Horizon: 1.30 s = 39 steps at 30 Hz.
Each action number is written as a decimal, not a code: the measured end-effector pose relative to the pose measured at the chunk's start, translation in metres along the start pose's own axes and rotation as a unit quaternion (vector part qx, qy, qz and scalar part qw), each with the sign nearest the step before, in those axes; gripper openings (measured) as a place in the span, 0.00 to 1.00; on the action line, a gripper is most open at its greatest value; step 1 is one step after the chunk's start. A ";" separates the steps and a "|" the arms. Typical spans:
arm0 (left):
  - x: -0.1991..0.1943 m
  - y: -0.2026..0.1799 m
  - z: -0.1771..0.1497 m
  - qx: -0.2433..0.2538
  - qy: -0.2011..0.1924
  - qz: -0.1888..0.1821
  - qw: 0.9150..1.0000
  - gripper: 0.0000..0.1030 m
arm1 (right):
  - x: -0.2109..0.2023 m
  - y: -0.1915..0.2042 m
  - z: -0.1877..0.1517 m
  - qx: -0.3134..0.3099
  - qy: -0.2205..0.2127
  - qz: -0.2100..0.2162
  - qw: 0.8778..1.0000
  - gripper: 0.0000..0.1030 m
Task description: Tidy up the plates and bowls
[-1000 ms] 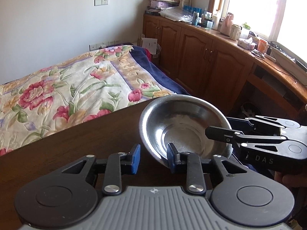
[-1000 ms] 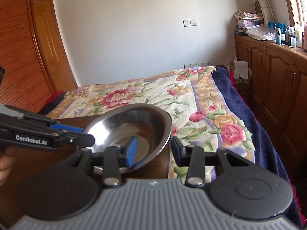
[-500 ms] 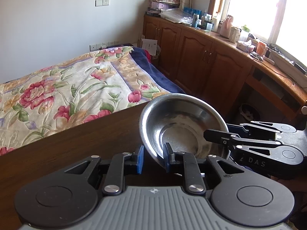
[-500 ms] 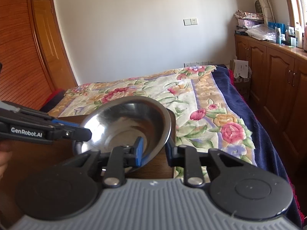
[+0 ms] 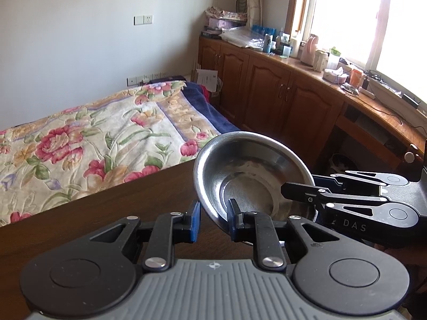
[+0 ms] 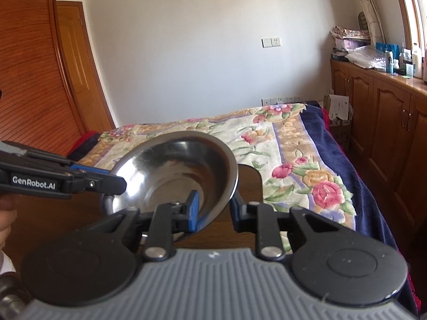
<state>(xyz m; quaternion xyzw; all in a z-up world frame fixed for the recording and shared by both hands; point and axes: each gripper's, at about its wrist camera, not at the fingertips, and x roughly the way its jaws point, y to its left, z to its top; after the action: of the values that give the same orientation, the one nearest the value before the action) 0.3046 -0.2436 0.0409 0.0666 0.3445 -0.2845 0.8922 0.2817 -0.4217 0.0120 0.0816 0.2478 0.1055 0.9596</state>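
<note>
While the bed with its flowered quilt [image 5: 88, 144] fills the room behind, and brown wooden cupboards [image 5: 269, 93] cluttered with bottles run under the bright window, nothing stands between either tool and the round, shiny stainless-steel bowl [image 5: 250, 176]. It sits tilted at the corner of the dark wooden counter [image 5: 112, 213], its smooth inside mirroring the light.

The left tongs [image 5: 213, 220] are partly open, blue-padded fingers [image 5: 195, 221] astride the bowl's near rim, one outside the wall and one inside; whether the pads press the metal I cannot tell. In the right wrist view the right tongs [image 6: 214, 210] stand likewise, partly open with the thin rim [image 6: 232, 186] between the fingers, the blue pad [image 6: 193, 212] inside the bowl and the other finger outside. A person's hand [image 6: 6, 213] shows at the left edge, behind the black left tool.
</note>
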 end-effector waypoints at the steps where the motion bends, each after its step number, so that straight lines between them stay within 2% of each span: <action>1: -0.005 0.000 -0.001 0.000 -0.003 0.000 1.000 0.22 | -0.003 0.002 0.001 -0.001 -0.002 0.000 1.000 0.26; 16: -0.080 -0.005 -0.026 0.007 -0.043 -0.004 0.999 0.22 | -0.044 0.037 -0.003 -0.019 -0.024 0.002 1.000 0.26; 26: -0.126 -0.004 -0.062 0.009 -0.061 -0.004 0.998 0.23 | -0.071 0.065 -0.018 -0.030 -0.031 0.008 0.999 0.26; 39: -0.167 0.000 -0.115 -0.003 -0.071 -0.006 0.997 0.23 | -0.094 0.100 -0.042 -0.049 -0.025 0.020 0.998 0.26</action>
<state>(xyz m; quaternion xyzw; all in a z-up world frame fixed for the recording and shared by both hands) 0.1380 -0.1304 0.0636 0.0412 0.2812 -0.2930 0.9129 0.1646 -0.3435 0.0398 0.0418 0.2168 0.1345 0.9660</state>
